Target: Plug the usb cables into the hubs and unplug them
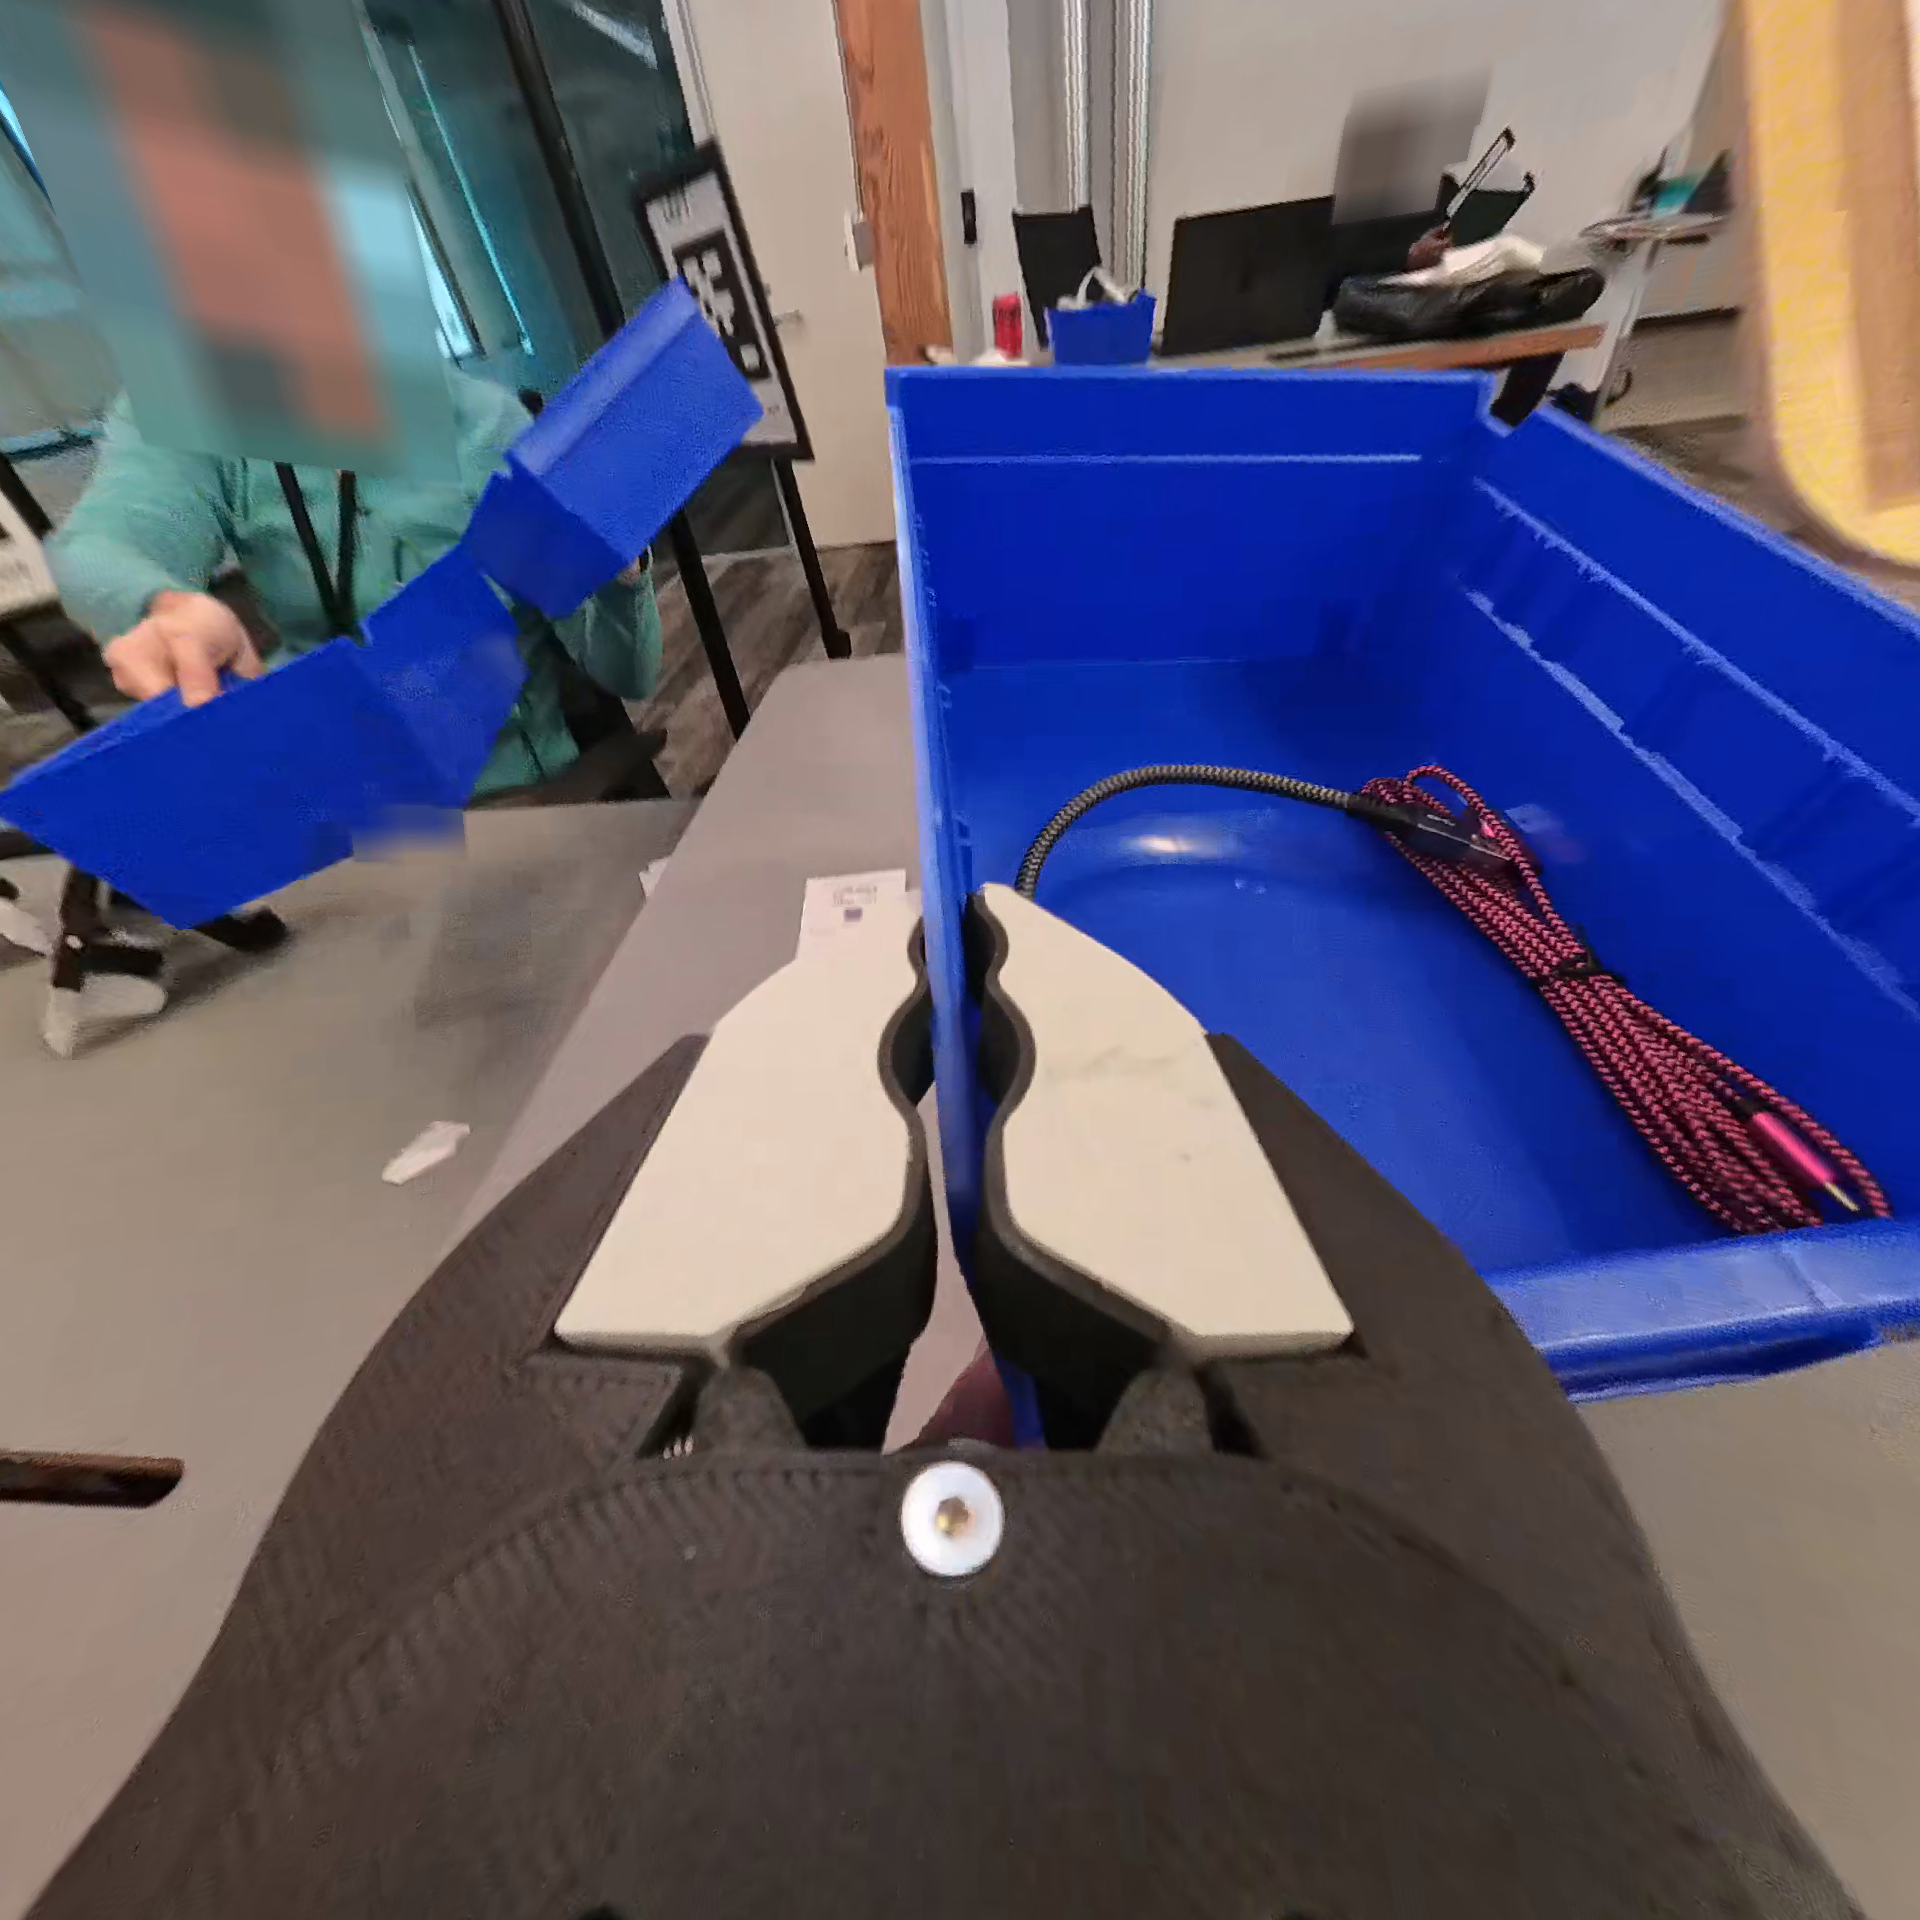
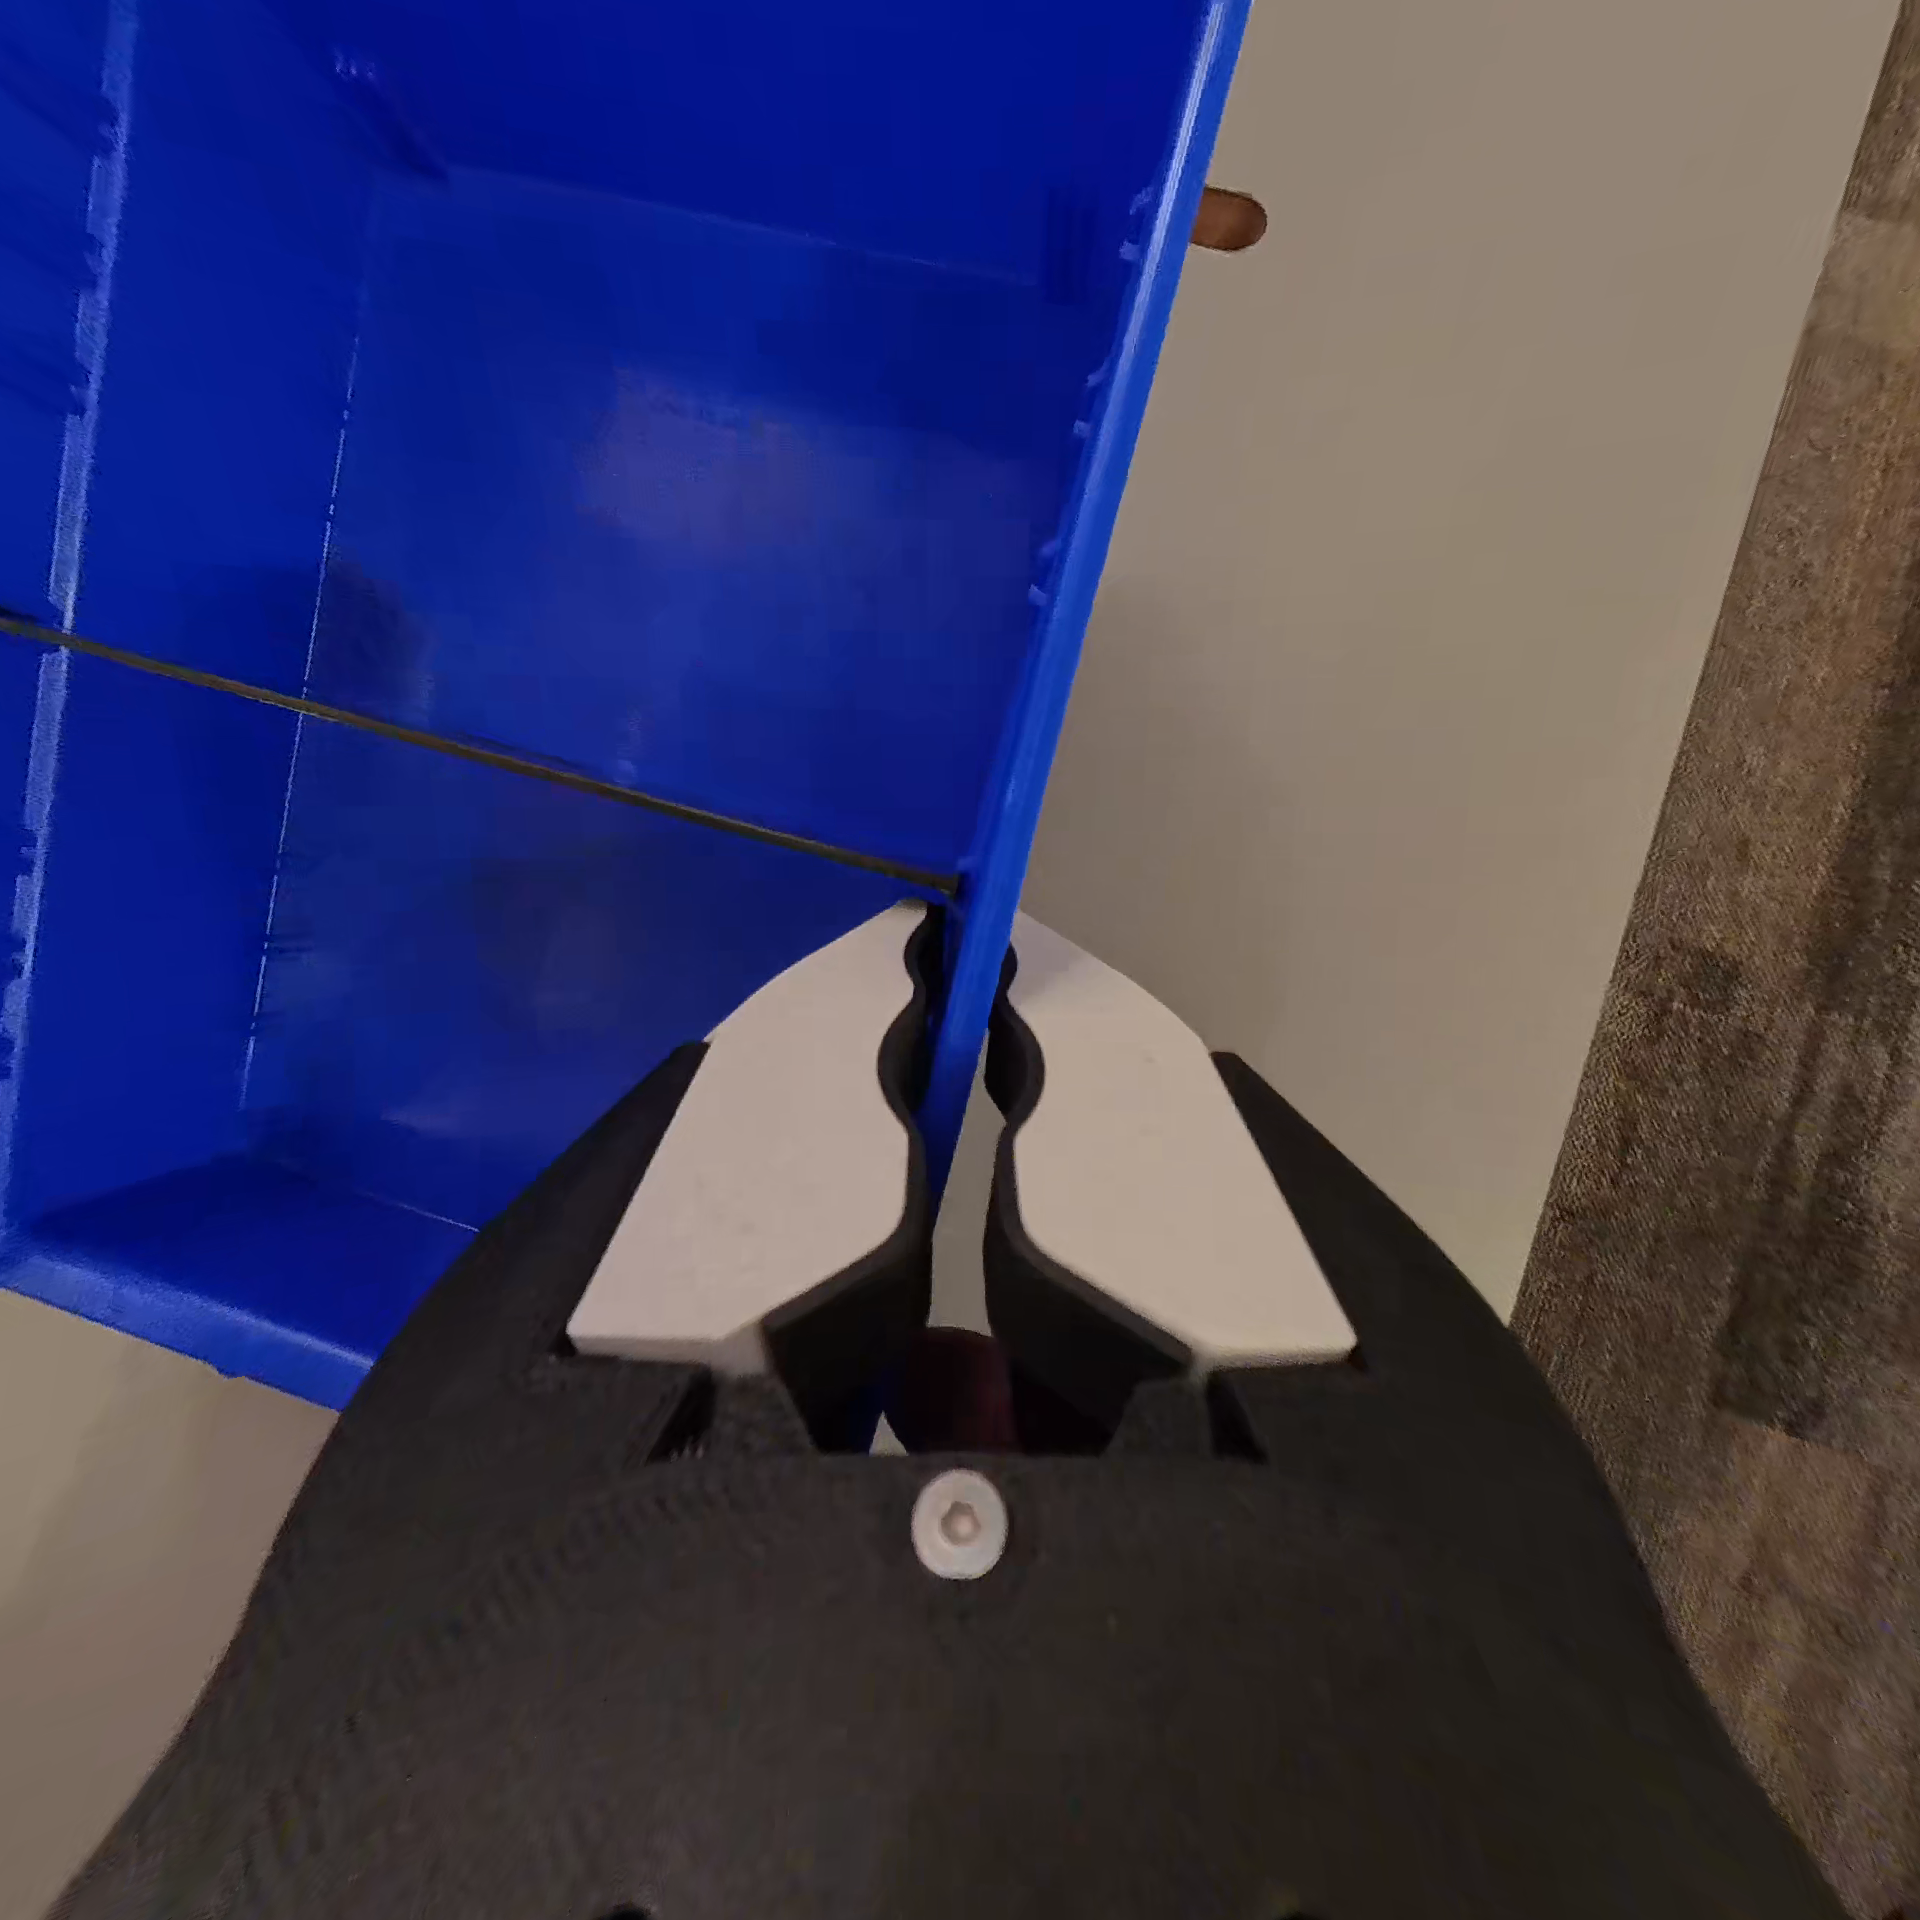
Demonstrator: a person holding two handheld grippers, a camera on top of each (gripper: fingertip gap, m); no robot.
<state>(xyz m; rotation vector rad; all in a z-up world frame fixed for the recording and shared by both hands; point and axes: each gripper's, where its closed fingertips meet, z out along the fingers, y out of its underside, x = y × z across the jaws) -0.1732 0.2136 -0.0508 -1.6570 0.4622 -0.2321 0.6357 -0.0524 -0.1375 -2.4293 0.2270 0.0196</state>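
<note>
Each claw clamps a side wall of the blue bin (image 1: 1195, 582): the left claw (image 1: 948, 940) on one rim, the right claw (image 2: 961, 935) on the opposite, probably to carry it over the desk (image 1: 260, 1195). The USB cables (image 1: 1621, 997) lie inside, ahead-right of the left claw. No hub shows.

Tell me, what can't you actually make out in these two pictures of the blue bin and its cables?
- USB hubs: none visible in either view.
- Black braided cable: its near end is hidden behind the left gripper.
- Pink cable bundle: cut off by the blue bin front wall.
- Right wrist view: the right gripper blocks the bin's near corner.
</note>
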